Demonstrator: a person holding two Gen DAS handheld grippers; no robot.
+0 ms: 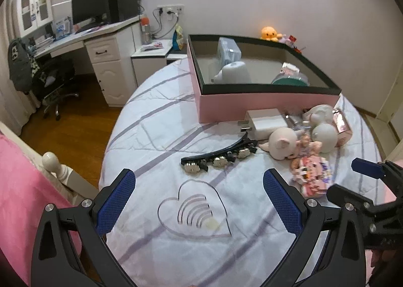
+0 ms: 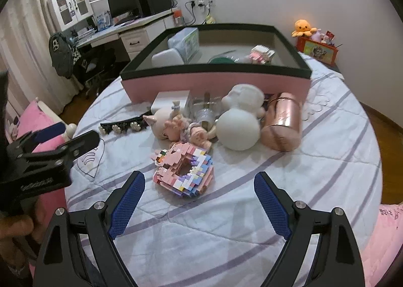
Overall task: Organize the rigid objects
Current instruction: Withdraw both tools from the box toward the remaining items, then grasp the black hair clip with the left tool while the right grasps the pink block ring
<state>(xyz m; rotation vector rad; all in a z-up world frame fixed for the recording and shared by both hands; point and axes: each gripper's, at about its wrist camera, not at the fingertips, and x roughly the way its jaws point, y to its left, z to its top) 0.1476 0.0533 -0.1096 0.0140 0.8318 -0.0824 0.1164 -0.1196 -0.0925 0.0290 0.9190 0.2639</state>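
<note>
In the left wrist view, the left gripper (image 1: 199,201) is seen with its jaws spread wide and nothing between them, held over the bed (image 1: 156,115) just above a clear heart-shaped acrylic piece (image 1: 194,214) lying flat on the striped quilt. Beyond it a black hair clip (image 1: 219,156) set with metal charms is laid crosswise, and further on a white charger (image 1: 264,122), a pale doll head (image 1: 280,144) and a white figurine (image 1: 322,125) are crowded against the near wall of the pink box (image 1: 252,108). That box, rimmed in black, already holds a few items, so it is judged to be the collecting place, and the loose pieces appear gathered beside it for short transfers. In the right wrist view, the right gripper (image 2: 199,201) is likewise released and empty, its jaws framing a pink brick-built model (image 2: 185,173) that rests on the quilt just ahead of the pads, untouched. Behind it a rose-gold cylinder (image 2: 282,123) lies on its side next to the white figurine. The wide opening seems suited to the model's breadth, and the model is judged the likely next pick, though its loose bricks could crumble under a hard squeeze.
</note>
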